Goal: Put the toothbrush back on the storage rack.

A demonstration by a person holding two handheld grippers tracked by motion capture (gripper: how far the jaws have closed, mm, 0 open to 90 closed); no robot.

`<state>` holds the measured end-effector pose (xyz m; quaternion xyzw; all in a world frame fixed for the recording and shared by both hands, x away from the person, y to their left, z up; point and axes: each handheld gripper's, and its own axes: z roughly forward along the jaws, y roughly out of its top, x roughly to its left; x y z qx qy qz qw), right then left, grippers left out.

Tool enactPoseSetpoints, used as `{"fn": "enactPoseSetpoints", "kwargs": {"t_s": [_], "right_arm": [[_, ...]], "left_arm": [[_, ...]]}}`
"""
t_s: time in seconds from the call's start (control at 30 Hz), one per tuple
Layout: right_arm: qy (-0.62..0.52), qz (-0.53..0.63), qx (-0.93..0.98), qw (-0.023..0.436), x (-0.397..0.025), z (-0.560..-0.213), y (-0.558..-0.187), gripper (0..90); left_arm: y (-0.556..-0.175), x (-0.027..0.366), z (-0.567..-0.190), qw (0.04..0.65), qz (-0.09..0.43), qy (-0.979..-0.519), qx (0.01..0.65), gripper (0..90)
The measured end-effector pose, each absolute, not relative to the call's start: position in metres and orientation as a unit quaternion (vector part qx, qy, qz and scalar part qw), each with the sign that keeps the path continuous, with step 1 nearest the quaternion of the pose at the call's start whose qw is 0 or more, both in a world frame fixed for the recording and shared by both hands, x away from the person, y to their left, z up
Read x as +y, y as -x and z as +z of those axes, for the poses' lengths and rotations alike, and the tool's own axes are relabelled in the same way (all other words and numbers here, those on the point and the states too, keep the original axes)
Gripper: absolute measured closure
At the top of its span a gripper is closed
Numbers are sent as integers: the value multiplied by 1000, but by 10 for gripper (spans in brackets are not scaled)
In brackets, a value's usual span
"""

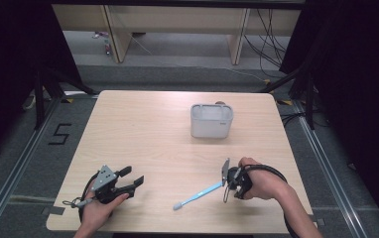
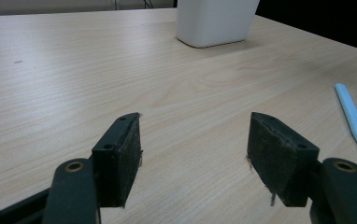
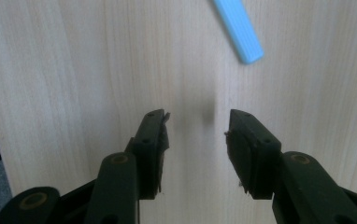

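Observation:
A light blue toothbrush (image 1: 200, 194) lies flat on the wooden table (image 1: 143, 134) near its front edge, white head toward the left. Its handle end (image 3: 240, 31) shows ahead of my right gripper (image 3: 196, 128), which is open and holds nothing; the jaws point down at bare wood. In the high view the right gripper (image 1: 225, 181) hovers at the handle's right end. My left gripper (image 1: 132, 177) sits at the front left, open and holding nothing (image 2: 194, 140). The toothbrush (image 2: 354, 121) lies to its right. A white rectangular holder (image 1: 211, 120) stands mid-table at the back (image 2: 214, 21).
The table's front edge runs just below both hands. Black curtains flank the table, and wooden furniture legs and cables (image 1: 272, 44) lie on the floor beyond it. A "5" mark (image 1: 60, 134) is taped on the floor at the left.

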<state>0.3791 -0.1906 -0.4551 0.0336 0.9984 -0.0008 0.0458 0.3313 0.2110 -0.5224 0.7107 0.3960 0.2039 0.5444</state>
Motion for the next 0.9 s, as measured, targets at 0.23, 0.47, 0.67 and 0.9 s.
{"fn": "enactPoseSetpoints", "kwargs": {"t_s": [0.23,0.47,0.67,0.9], "right_arm": [[-44,2,998,47,-180,-456,-378,567],[-17,13,998,56,-169,-455,-383,567],[-4,16,998,58,-159,-456,-387,562],[7,10,998,59,-147,-458,-387,560]], "left_arm": [[-331,211,-522,544,203,-711,397,345],[-331,211,-522,543,204,-712,395,346],[-331,211,-522,544,204,-711,396,346],[-332,210,-523,549,203,-710,392,346]]}}
